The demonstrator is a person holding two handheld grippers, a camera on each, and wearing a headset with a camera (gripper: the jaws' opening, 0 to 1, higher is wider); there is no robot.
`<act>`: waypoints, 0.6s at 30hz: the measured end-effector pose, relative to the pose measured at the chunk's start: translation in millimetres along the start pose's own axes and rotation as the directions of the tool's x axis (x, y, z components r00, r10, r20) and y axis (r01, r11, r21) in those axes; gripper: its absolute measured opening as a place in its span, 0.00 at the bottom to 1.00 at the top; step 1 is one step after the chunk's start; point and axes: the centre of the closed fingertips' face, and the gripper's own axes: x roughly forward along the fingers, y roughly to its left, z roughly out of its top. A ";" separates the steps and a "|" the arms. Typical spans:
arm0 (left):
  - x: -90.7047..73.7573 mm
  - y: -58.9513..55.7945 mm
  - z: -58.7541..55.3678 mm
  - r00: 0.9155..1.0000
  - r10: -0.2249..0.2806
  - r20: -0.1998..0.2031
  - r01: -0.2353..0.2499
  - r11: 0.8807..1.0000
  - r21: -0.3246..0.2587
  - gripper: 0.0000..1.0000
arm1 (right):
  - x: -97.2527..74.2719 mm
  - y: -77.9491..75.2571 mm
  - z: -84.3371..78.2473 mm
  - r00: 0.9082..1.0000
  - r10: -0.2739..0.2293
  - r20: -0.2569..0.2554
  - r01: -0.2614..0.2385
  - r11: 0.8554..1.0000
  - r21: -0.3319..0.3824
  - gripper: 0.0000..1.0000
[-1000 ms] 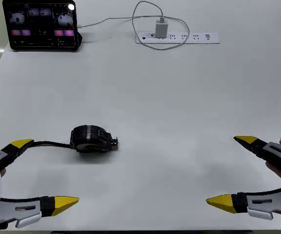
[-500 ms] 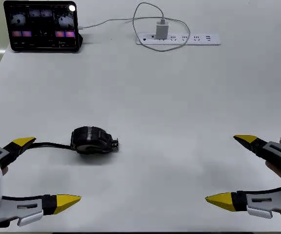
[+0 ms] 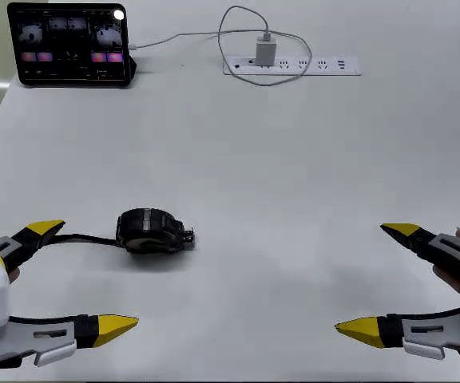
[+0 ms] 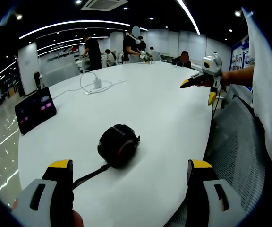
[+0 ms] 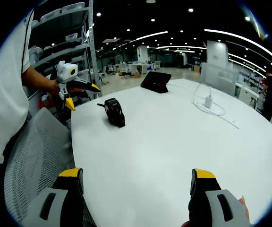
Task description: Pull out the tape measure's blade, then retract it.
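Note:
A black tape measure (image 3: 152,231) lies on the white table (image 3: 278,183), left of centre, with a black strap (image 3: 86,238) trailing left from it. My left gripper (image 3: 93,275) is open at the near left, its far finger beside the strap's end. In the left gripper view the tape measure (image 4: 118,144) lies just ahead of the open jaws. My right gripper (image 3: 383,279) is open at the near right, far from the tape measure (image 5: 114,111). Neither gripper holds anything.
A tablet (image 3: 69,43) stands at the far left corner. A white power strip (image 3: 294,64) with a charger and looped cable lies at the far edge. A mesh chair (image 5: 37,161) sits at the table's near side.
My left gripper has crept slightly to the right, toward the tape measure. The right gripper and the tape measure have stayed put.

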 end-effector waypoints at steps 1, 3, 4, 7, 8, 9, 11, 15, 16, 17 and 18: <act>0.1 -0.2 0.0 1.000 -0.001 0.000 0.001 1.000 -0.001 0.99 | 0.1 0.4 0.0 1.000 0.001 -0.001 -0.001 1.000 0.001 0.93; 0.2 -1.3 0.2 1.000 -0.004 0.000 0.004 1.000 -0.005 0.99 | 0.1 0.3 -0.1 1.000 0.000 -0.001 0.000 1.000 0.002 0.93; 0.3 -1.7 -0.3 1.000 -0.006 -0.002 0.006 1.000 -0.006 0.99 | 0.0 0.4 0.0 1.000 0.000 0.000 0.000 1.000 0.001 0.93; 0.2 -2.6 -2.4 1.000 -0.008 -0.011 0.008 1.000 -0.004 0.99 | 0.0 0.9 0.6 1.000 0.001 0.000 -0.001 1.000 0.000 0.93; 0.0 -3.0 -2.6 1.000 -0.008 -0.011 0.008 1.000 0.001 0.99 | 0.0 1.1 0.9 1.000 0.001 0.001 -0.001 1.000 0.001 0.93; -0.1 -2.7 -3.2 1.000 -0.005 -0.013 0.005 1.000 0.006 0.99 | 0.0 1.3 1.3 1.000 0.001 0.001 -0.001 1.000 0.001 0.93; -0.3 -2.9 -3.8 1.000 -0.007 -0.016 0.007 1.000 0.006 0.99 | -0.1 1.8 1.9 1.000 0.001 0.002 -0.001 1.000 0.002 0.93; -0.5 -4.1 -2.7 1.000 -0.012 -0.014 0.012 1.000 0.010 0.99 | 0.1 2.5 1.7 1.000 0.002 0.001 -0.002 1.000 0.002 0.93; -0.4 -4.2 -2.4 1.000 -0.012 -0.013 0.012 1.000 0.010 0.99 | 0.1 2.4 1.6 1.000 0.001 0.000 -0.001 1.000 0.001 0.92; -0.2 -4.5 -2.3 1.000 -0.015 -0.013 0.015 1.000 0.008 0.99 | 0.1 2.5 1.4 1.000 0.002 -0.001 -0.002 1.000 0.002 0.92; -0.2 -4.3 -2.5 1.000 -0.013 -0.014 0.014 1.000 0.009 0.99 | 0.0 2.5 1.6 1.000 0.002 0.001 -0.002 1.000 0.003 0.92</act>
